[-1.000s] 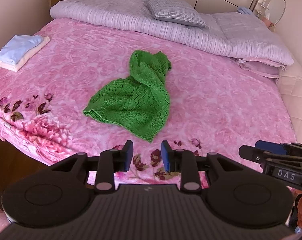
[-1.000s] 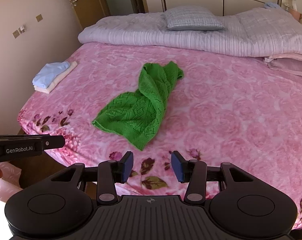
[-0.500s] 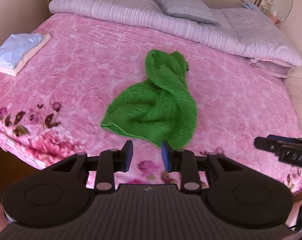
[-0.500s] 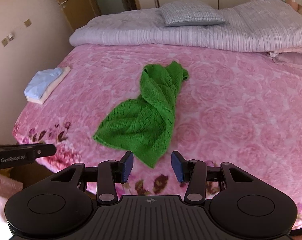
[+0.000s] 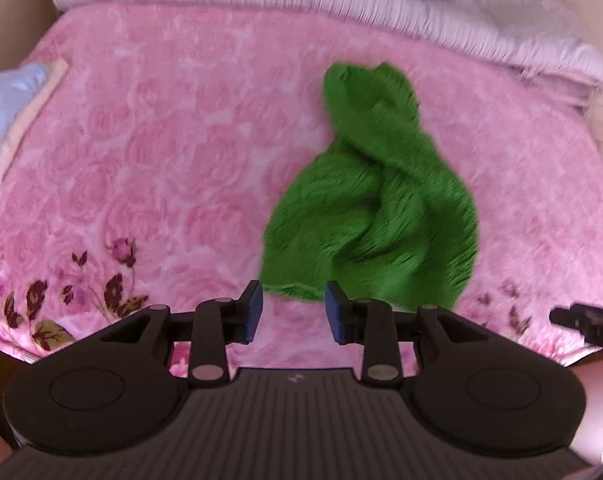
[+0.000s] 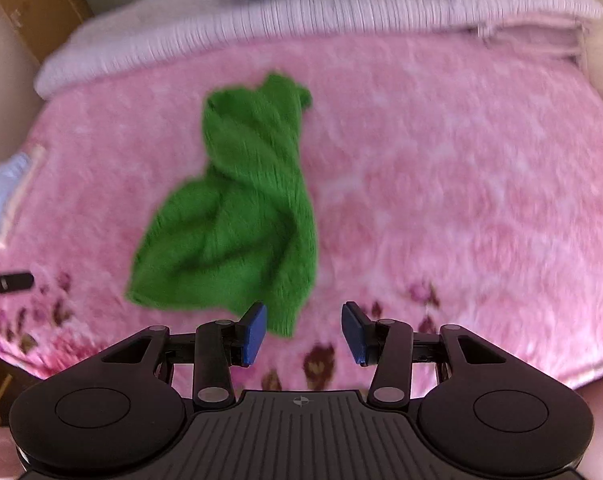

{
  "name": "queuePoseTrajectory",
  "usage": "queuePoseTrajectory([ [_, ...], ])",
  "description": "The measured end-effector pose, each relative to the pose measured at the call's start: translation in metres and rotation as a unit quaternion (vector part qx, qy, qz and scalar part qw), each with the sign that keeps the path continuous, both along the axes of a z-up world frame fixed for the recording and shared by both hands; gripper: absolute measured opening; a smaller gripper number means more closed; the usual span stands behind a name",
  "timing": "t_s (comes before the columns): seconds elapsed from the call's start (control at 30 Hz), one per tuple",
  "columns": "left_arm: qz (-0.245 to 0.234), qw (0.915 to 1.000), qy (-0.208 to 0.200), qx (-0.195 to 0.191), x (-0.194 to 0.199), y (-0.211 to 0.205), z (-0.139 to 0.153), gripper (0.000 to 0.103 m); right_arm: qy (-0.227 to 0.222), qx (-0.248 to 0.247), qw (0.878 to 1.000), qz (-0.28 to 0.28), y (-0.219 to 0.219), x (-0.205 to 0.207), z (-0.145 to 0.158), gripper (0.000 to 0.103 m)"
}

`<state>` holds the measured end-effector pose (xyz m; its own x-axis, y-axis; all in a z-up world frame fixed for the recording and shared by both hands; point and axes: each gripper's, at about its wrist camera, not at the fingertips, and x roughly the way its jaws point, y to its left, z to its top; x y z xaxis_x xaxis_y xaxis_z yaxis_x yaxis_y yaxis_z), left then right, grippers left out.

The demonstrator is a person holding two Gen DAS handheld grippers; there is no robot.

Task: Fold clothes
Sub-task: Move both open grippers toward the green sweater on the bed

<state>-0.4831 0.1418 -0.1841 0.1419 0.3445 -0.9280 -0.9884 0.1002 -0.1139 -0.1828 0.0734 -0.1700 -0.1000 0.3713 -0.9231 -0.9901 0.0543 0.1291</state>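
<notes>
Pink bedspread point(image 5: 161, 152), green knit point(image 5: 377, 208) bunched mid-bed. Left gripper point(image 5: 293, 312) and right gripper point(image 6: 304, 328): jaws apart, empty. No legible text, blurred. Folded stack point(image 5: 9, 112) at 9 o'clock; door only in right view.

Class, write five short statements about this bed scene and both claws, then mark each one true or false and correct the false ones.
1. The green knitted garment lies crumpled on the pink floral blanket. True.
2. The left claw is shut on the garment. False: it is open, holding nothing, with the garment's near edge just beyond its fingertips.
3. The right claw is open and empty. True.
4. The folded stack of clothes lies on top of the green garment. False: it sits apart, at the left edge of the bed.
5. The green garment is already neatly folded. False: it is twisted and bunched.
</notes>
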Motion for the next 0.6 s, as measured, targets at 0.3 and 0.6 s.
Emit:
queuePoseTrajectory([
  [0.3, -0.013, 0.9986, -0.018, -0.047, 0.004, 0.028, -0.055, 0.028, -0.024, -0.041, 0.999, 0.027, 0.012, -0.014, -0.051, 0.046],
  [0.6, 0.025, 0.9982, -0.032, -0.045, 0.005, 0.057, -0.110, 0.029, -0.025, -0.027, 0.997, 0.061, 0.057, -0.004, -0.109, 0.046],
])
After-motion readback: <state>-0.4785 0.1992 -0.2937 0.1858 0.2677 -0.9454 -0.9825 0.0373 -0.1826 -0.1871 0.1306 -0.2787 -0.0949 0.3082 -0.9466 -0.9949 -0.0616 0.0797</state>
